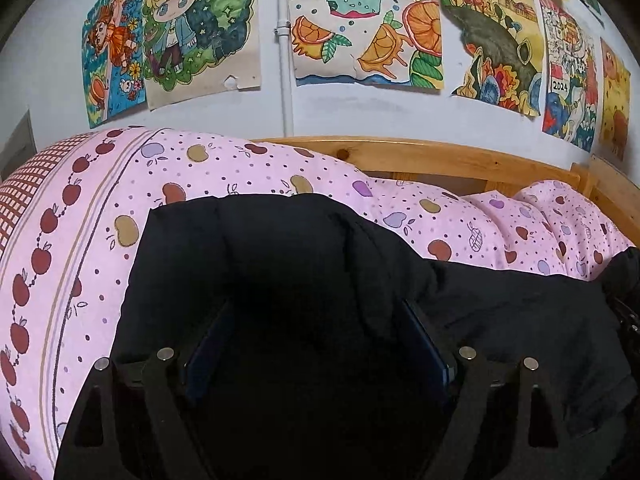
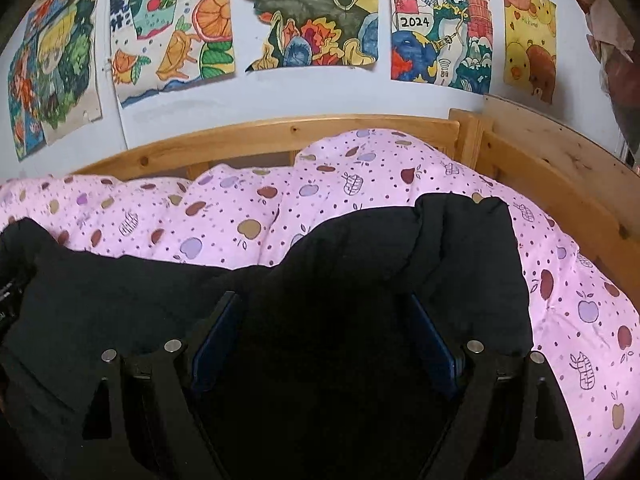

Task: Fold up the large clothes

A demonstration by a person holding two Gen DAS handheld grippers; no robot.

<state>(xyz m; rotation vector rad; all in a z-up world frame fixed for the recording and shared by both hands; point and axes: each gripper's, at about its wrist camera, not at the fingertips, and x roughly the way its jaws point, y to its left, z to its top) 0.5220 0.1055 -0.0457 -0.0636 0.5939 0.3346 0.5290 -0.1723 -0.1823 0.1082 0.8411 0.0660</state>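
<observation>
A big black padded garment (image 1: 500, 312) lies spread over a pink quilt, and in the right wrist view the same garment (image 2: 100, 292) stretches off to the left. My left gripper (image 1: 316, 304) is low over its left part, blue pads wide apart, with a raised hump of dark cloth between them. My right gripper (image 2: 323, 296) stands just as wide over the garment's right part, where a puffy fold rises ahead of the fingers. I see no pad pressing the cloth, though the cloth between the fingers is very dark.
The pink quilt (image 1: 240, 168) with apple prints bulges behind the garment and runs out to the right (image 2: 580, 320). A wooden bed rail (image 1: 440, 156) (image 2: 280, 132) borders it at the back and right. Drawings (image 2: 304, 12) and a white pipe (image 1: 285, 80) are on the wall.
</observation>
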